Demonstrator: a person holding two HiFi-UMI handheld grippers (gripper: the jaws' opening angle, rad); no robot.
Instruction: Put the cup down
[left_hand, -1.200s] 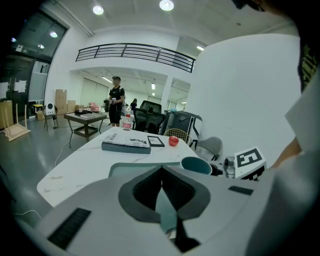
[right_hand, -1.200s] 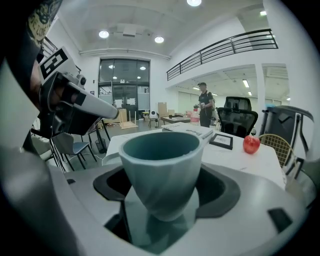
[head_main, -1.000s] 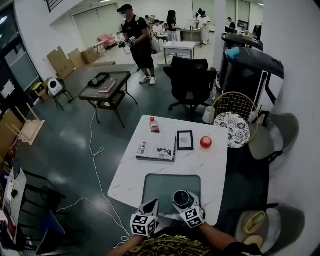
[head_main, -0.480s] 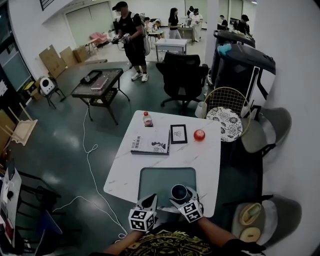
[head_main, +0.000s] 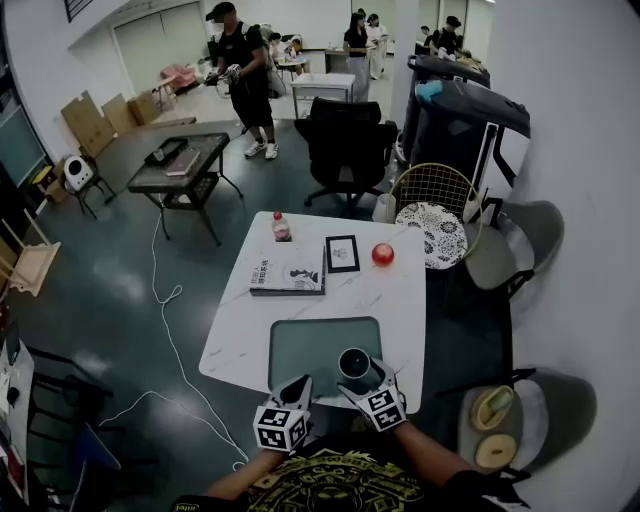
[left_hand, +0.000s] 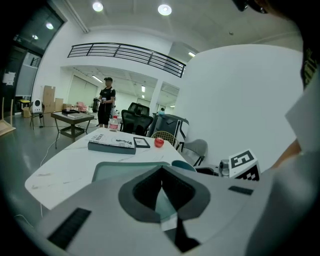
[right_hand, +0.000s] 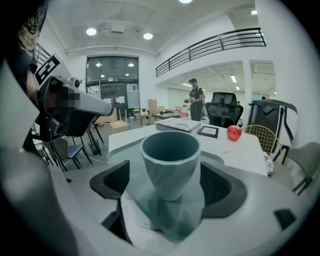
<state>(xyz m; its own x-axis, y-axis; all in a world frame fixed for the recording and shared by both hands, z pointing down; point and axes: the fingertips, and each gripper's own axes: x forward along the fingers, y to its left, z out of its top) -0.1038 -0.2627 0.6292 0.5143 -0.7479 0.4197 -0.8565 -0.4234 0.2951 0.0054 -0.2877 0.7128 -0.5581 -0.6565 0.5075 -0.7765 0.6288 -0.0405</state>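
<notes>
A teal ribbed cup (head_main: 355, 362) stands upright on the green mat (head_main: 310, 345) near the table's front edge. My right gripper (head_main: 360, 378) is round it, and its jaws have just been opening. In the right gripper view the cup (right_hand: 170, 160) sits between the two dark pads (right_hand: 112, 182) with a gap on each side, so nothing presses on it. My left gripper (head_main: 298, 385) hovers just left of the cup over the mat's near edge. In the left gripper view the left gripper (left_hand: 161, 172) has its pads together with nothing between them.
On the white marble table (head_main: 400, 300) farther back lie a book (head_main: 288, 277), a framed picture (head_main: 342, 253), a red apple (head_main: 382, 254) and a small bottle (head_main: 281, 227). Grey chairs (head_main: 530, 420) stand at the right, a black office chair (head_main: 345, 150) beyond the table.
The right gripper's jaws have spread off the cup, which now stands free on the mat. Both grippers have drawn back a little toward the table's near edge.
</notes>
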